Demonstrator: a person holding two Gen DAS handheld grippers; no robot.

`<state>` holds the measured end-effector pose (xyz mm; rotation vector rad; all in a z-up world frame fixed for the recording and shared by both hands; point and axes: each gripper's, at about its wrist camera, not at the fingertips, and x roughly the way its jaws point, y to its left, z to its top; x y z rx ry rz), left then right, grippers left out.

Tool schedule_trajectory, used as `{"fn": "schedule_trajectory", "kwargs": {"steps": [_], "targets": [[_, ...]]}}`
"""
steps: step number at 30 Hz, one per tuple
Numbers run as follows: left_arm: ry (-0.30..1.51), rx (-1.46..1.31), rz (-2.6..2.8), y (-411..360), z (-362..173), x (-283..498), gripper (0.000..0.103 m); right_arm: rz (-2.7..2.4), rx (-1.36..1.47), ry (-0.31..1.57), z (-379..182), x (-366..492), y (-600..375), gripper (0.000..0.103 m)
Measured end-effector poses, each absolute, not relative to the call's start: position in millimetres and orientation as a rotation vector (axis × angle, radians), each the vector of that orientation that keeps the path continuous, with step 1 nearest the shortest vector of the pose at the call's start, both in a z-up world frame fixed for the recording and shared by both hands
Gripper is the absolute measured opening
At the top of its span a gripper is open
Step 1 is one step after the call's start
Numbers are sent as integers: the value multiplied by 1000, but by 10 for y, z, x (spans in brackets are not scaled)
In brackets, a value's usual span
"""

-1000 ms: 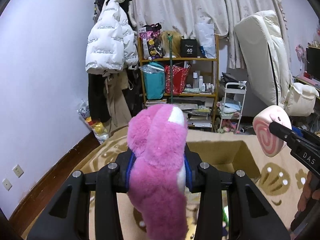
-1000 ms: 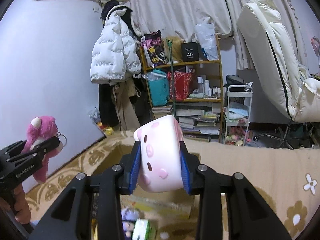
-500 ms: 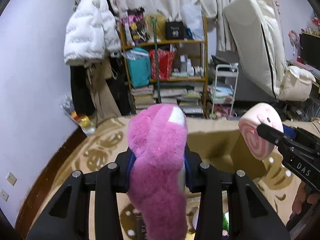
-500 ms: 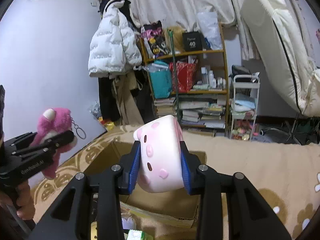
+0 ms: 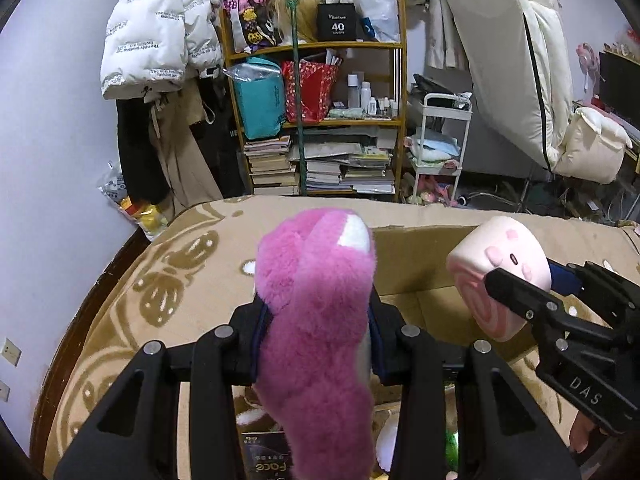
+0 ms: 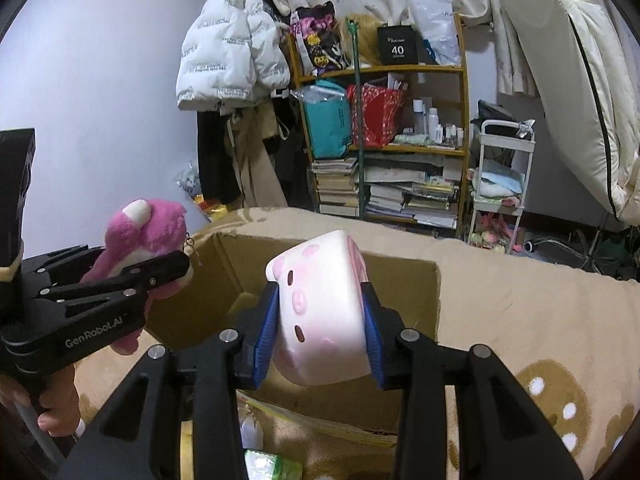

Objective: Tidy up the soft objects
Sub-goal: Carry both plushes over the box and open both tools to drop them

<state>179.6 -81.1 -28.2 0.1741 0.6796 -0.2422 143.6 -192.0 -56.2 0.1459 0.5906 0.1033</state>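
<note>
My left gripper (image 5: 316, 332) is shut on a fluffy pink plush bear (image 5: 316, 304), held upright above the near side of an open cardboard box (image 5: 424, 248). The bear also shows at the left of the right wrist view (image 6: 140, 236), in the left gripper (image 6: 160, 272). My right gripper (image 6: 320, 328) is shut on a pale pink swirl-roll plush (image 6: 320, 308) with spots, held over the box (image 6: 400, 276). The roll plush (image 5: 500, 272) and the right gripper (image 5: 532, 304) show at the right of the left wrist view.
The box stands on a beige patterned blanket (image 6: 540, 320). Several small items lie below the grippers near the box (image 5: 264, 464). Behind stand a cluttered wooden shelf (image 5: 320, 120), a white puffer jacket (image 5: 156, 32), a white trolley (image 5: 440, 148) and an upright cream mattress (image 5: 520, 60).
Both grippers have moved forward and tilted down with their plush toys, closer to the box, which now fills more of both views. The two grippers are nearer each other.
</note>
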Motion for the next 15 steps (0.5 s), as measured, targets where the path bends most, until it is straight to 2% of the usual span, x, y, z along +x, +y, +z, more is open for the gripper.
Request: {"fn": "schedule_trajectory", "kwargs": {"steps": [4, 6, 7, 15], "targets": [[697, 176, -252, -855, -330, 1825, 41, 99, 155, 622, -641, 1467, -1944, 45], [697, 194, -243, -869, -359, 1820, 46, 98, 162, 632, -671, 1479, -1968, 46], [691, 202, -235, -871, -363, 1816, 53, 96, 165, 635, -679, 1486, -1977, 46], [678, 216, -227, -864, -355, 1778, 66, 89, 182, 652, -718, 1504, -2035, 51]]}}
